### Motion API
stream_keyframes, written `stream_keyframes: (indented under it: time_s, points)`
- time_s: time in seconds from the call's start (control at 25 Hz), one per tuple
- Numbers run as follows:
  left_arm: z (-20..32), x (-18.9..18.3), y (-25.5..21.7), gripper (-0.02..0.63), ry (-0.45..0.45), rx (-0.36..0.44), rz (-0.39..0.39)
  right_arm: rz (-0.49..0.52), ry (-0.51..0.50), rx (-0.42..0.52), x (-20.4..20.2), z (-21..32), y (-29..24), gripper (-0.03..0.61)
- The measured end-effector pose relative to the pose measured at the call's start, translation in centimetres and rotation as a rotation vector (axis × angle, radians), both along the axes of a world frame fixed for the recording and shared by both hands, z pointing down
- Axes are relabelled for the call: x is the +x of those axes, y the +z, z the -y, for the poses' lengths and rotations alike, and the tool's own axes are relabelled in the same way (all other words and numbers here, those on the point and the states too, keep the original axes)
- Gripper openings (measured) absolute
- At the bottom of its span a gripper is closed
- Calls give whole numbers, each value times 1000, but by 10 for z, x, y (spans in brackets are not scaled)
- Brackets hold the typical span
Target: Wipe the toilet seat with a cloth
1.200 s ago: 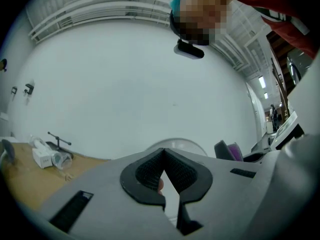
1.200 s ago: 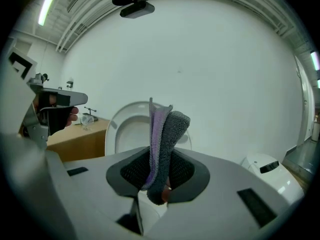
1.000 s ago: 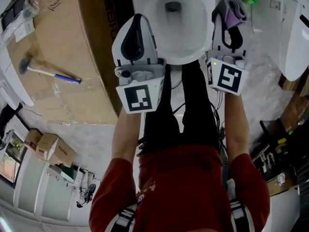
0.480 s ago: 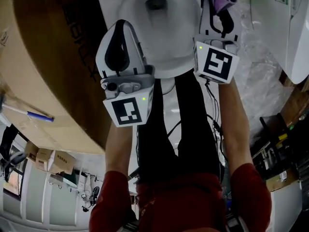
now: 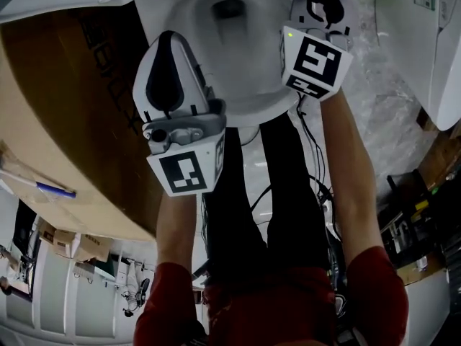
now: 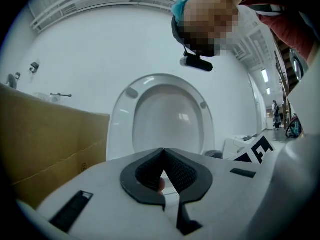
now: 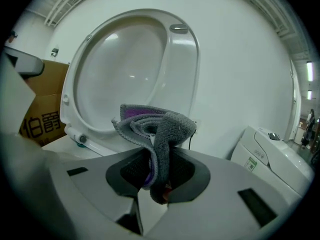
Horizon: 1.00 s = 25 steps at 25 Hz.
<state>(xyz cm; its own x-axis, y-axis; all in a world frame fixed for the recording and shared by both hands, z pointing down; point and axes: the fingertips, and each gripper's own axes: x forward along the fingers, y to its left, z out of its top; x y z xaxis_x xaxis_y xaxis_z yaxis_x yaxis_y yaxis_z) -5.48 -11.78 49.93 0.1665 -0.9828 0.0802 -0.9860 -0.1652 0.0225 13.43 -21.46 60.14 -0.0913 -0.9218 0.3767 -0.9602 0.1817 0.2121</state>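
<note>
Left gripper (image 6: pixel 163 153): closed and empty, its two dark pads meeting at the tips. It points level at the toilet from the front, above the bowl's front left rim.

Right gripper (image 7: pixel 156 158): clamped on the cloth and tipped somewhat downward. It is over the right side of the toilet bowl, further back than the left gripper.

Cloth (image 7: pixel 161 126): grey on the outside with purple showing in its folds. It is pinched between the right gripper's pads, and a bunched loop of it stands up above them. It is in front of the raised seat, and the pictures do not show it touching the seat.

Toilet seat (image 6: pixel 119 129): raised, standing upright at the back of the toilet. Small bumpers on its ring face the grippers.

Toilet bowl (image 5: pixel 268 101): white and uncovered, with the dark drain visible towards its back.

Cardboard box (image 5: pixel 65 121): large and brown, just beside the toilet on its left.

Tool (image 5: pixel 39 184): thin, white and blue, lying on top of the box away from the toilet.

White unit (image 7: pixel 272 154): sits to the right of the toilet, apart from it, with a small panel on its top.

Person (image 5: pixel 274 305): red top and black trousers, standing right in front of the toilet, with both forearms reaching towards it.
</note>
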Motion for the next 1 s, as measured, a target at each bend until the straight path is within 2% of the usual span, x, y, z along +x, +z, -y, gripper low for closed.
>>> stream_keyframes:
  time_s: [0.32, 0.8, 1.0]
  points:
    - [4, -14, 0, 12, -24, 1, 1, 26, 19, -14, -8, 0, 3, 83]
    - [-11, -58, 1, 12, -105, 5, -9, 46, -60, -70, -63, -9, 20, 81]
    - [-15, -77, 6, 12, -145, -26, -25, 79, -74, -106, -87, -11, 27, 81]
